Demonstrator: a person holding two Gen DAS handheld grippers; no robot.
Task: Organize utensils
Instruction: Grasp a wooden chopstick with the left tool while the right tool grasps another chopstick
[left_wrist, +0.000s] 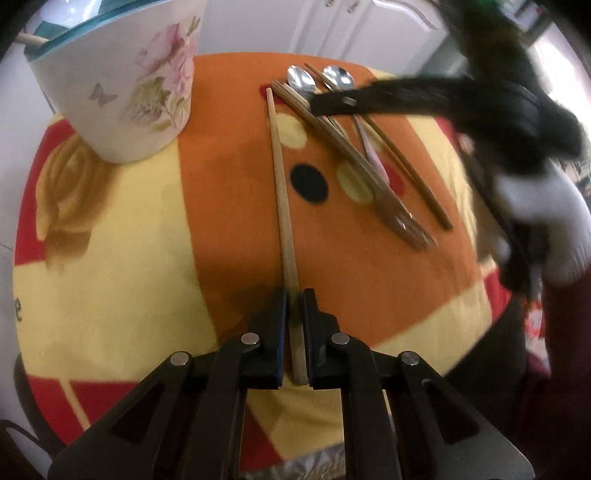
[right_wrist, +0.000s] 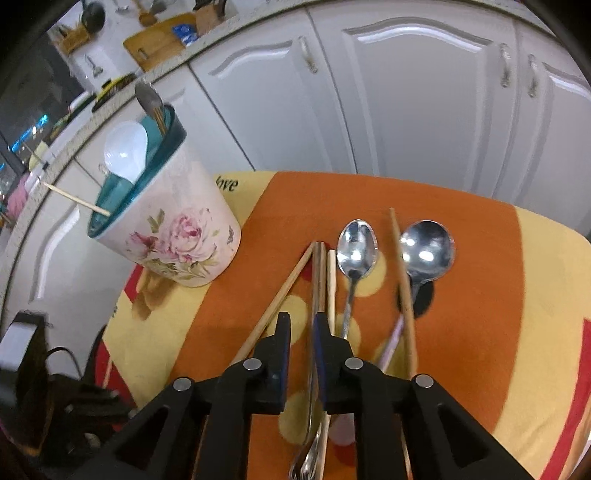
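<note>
A pale wooden chopstick (left_wrist: 282, 184) lies lengthwise on the orange, yellow and red cloth (left_wrist: 229, 206), apart from the other utensils. My left gripper (left_wrist: 294, 295) is shut on its near end. To the right lie two metal spoons (left_wrist: 301, 79) (left_wrist: 338, 77), more chopsticks and a fork (left_wrist: 399, 218). My right gripper (right_wrist: 301, 321) stands open low over this bundle, with the fork's thin handle (right_wrist: 314, 369) passing between its jaws. It shows blurred in the left wrist view (left_wrist: 325, 103), held by a white-gloved hand (left_wrist: 546, 221). The spoons (right_wrist: 356, 247) (right_wrist: 426, 249) lie just ahead of it.
A floral cup with a teal rim (right_wrist: 173, 229) (left_wrist: 122, 85) stands at the cloth's far left and holds a white spoon (right_wrist: 125, 151) and other utensils. White cabinet doors (right_wrist: 406, 110) rise behind. A dark bag (right_wrist: 55, 406) sits beyond the cloth's left edge.
</note>
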